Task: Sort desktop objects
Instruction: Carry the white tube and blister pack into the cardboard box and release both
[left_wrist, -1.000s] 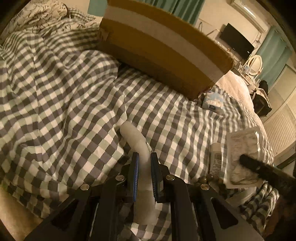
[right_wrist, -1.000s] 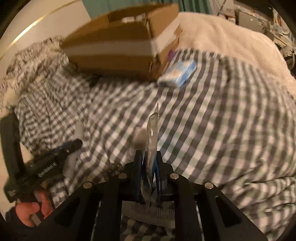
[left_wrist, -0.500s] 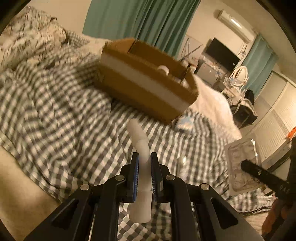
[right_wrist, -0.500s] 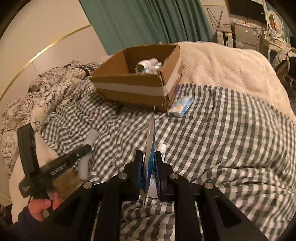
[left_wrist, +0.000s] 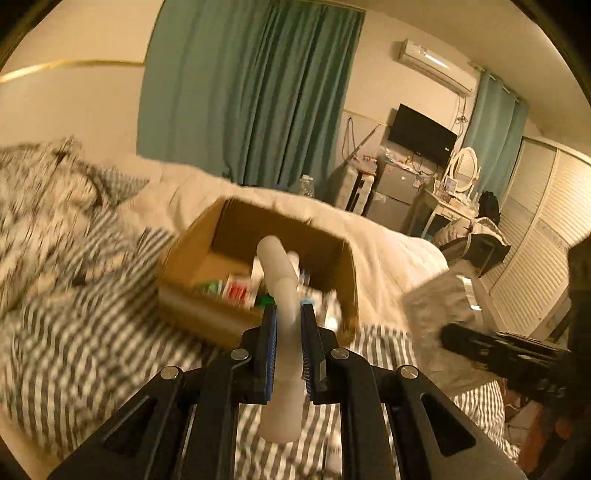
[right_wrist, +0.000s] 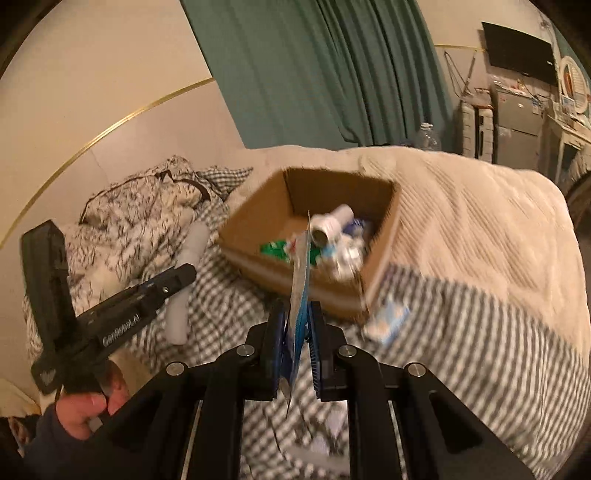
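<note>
Fingers (left_wrist: 270, 334) pinch white tube (left_wrist: 282, 291); right gripper (right_wrist: 297, 332) clamps flat packet (right_wrist: 300, 280)

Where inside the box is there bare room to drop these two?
The box floor is bare at the back left, between the left wall and the green packet. The front and right side are piled: white bottle, packets. Outside, a blue pack lies by the front right corner.

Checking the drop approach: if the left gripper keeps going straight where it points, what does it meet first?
Probably the cardboard box. The left gripper, shut on the white tube, points at its open top, so the tube tip likely reaches the near wall or the contents first. Depth is unclear.
</note>
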